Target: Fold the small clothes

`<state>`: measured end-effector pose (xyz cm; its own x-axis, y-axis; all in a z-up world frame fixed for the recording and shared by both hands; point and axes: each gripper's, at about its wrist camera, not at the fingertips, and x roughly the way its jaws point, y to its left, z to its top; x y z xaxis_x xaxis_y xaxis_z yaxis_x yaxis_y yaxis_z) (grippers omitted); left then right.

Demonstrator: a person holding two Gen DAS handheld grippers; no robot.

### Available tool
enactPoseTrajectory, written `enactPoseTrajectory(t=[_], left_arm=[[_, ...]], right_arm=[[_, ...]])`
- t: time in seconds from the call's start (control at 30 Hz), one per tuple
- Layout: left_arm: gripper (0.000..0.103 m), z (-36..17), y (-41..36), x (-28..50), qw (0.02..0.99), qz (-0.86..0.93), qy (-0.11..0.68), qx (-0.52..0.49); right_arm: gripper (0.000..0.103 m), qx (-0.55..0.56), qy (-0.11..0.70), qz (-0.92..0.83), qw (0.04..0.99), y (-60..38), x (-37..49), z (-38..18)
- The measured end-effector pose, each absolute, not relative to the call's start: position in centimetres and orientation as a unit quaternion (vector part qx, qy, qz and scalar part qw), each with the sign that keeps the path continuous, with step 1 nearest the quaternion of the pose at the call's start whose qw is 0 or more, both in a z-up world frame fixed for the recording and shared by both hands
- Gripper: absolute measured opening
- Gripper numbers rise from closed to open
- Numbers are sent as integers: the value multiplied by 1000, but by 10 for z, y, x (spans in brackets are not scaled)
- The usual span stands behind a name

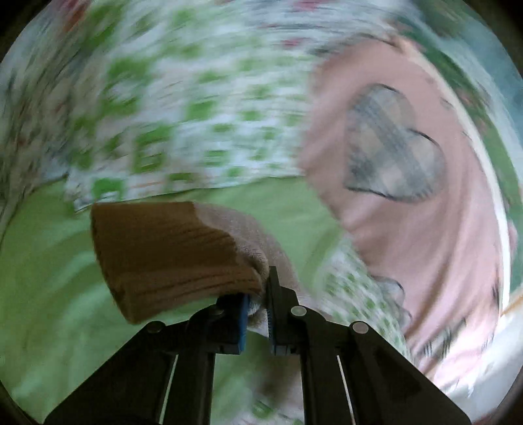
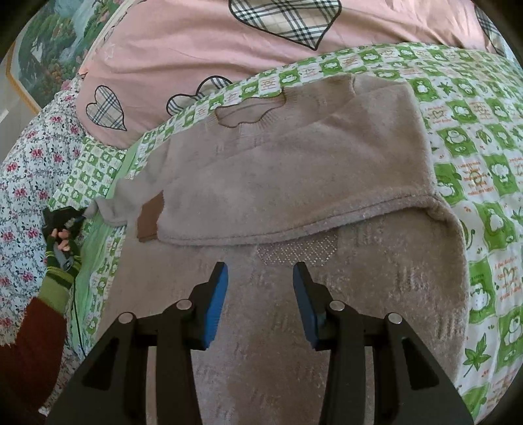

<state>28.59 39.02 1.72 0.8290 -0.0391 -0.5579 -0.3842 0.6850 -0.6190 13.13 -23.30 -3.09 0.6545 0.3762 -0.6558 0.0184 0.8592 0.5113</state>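
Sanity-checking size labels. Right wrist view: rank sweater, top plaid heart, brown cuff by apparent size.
1. sweater, by far the largest
2. top plaid heart, cut off by the frame edge
3. brown cuff
The heart lies farther away, so only apparent size is ranked.

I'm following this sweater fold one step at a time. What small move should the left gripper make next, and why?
Probably carry the sleeve inward across the sweater's body. The left gripper is shut on the sleeve near its brown cuff, and that sleeve sticks out past the body, while the opposite side already lies folded over.
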Motion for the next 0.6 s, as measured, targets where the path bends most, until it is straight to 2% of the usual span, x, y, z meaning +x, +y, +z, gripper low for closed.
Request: enactPoseTrajectory(t=[0.17,0.3,0.6], left_arm=[[8,68,300,280,917,-5,259,-304],[8,83,209,287,925,-82,277,-247],[8,42,5,300,906,-209,335,-154]], right_arm=[[43,254,396,105,876,-235,121,-30],[43,259,389,99,879,-244,111,-28],[43,281,380,82,877,-270,97,-34]])
